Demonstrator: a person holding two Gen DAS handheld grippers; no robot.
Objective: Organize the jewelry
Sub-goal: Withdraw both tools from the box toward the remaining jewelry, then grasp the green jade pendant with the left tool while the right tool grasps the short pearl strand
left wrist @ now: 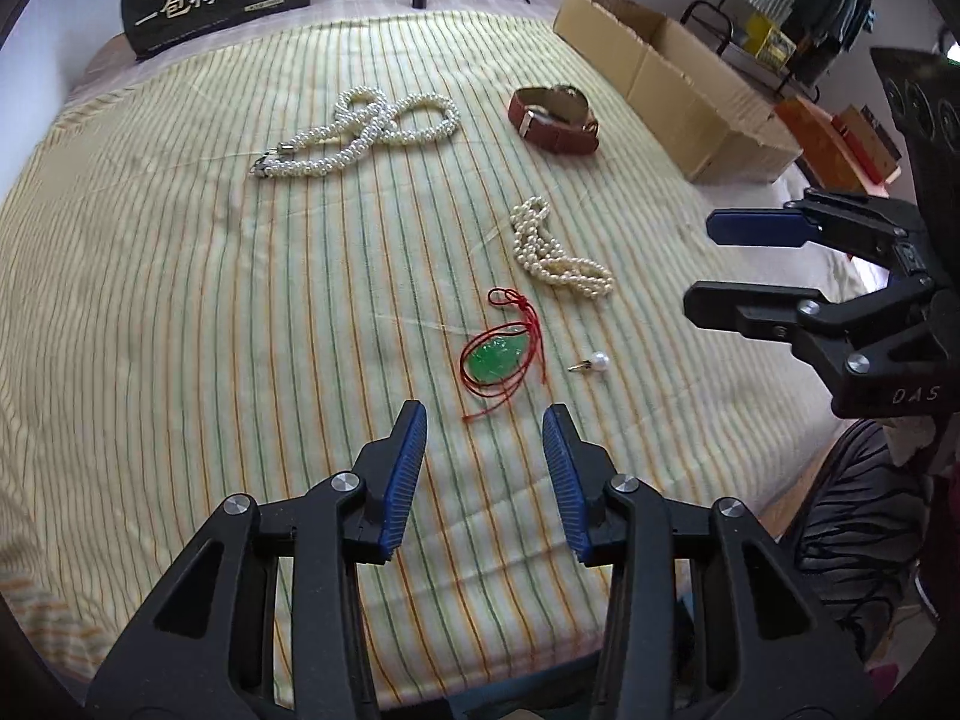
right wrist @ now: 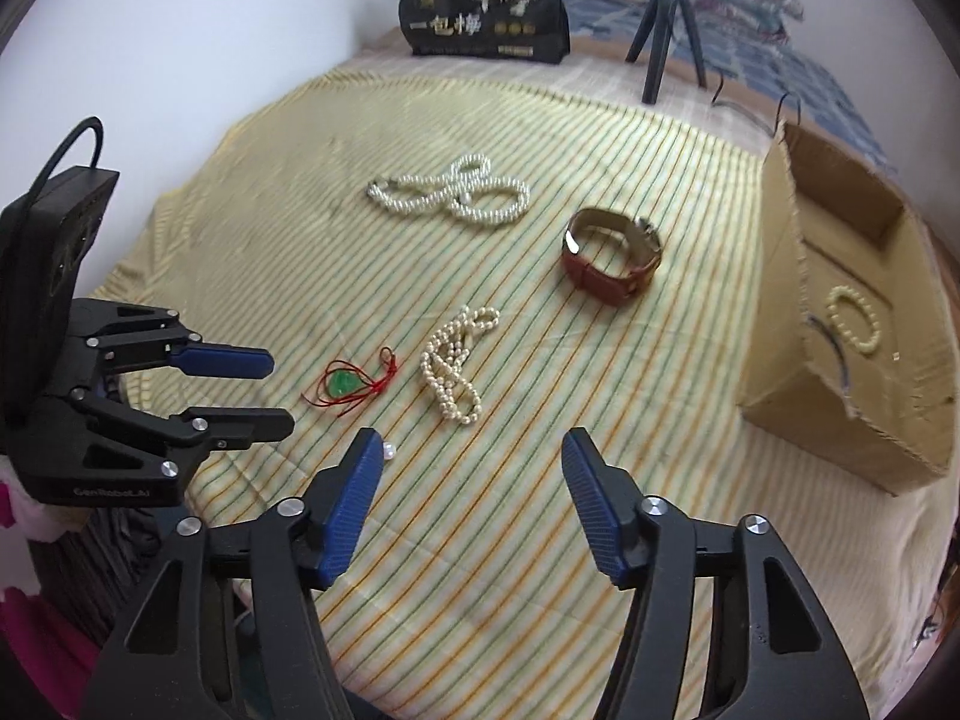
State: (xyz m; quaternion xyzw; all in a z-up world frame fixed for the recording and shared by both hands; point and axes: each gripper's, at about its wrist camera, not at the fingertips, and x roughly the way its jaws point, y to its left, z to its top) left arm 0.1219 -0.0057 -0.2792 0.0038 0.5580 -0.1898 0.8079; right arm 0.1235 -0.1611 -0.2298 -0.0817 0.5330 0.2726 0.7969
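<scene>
A striped yellow-green cloth (left wrist: 180,276) covers the surface, which stands against a white wall (right wrist: 210,30). At the far edge sit a black bag with gold lettering (right wrist: 483,15) and a small black tripod (right wrist: 663,18). A long open cardboard box (right wrist: 840,324) lies along the right side, with a bead bracelet (right wrist: 852,321) inside it.

On the cloth, a thick pearl necklace (left wrist: 360,132) lies looped toward the far side, and a brown leather watch (left wrist: 555,117) sits to its right. Nearer, a thinner pearl strand (left wrist: 558,252) lies bunched, with a green pendant on red cord (left wrist: 498,360) just beside it on the near left. A single pearl earring (left wrist: 597,361) rests to the right of the pendant, apart from it. Nothing covers any of these pieces.

The left tongs (left wrist: 483,426) hover low over the near edge, spread wide and empty, pointing at the pendant. The right tongs (right wrist: 474,456) hang above the near right part of the cloth, also spread wide and empty; their left finger tip (right wrist: 366,462) partly hides the earring in the right wrist view.
</scene>
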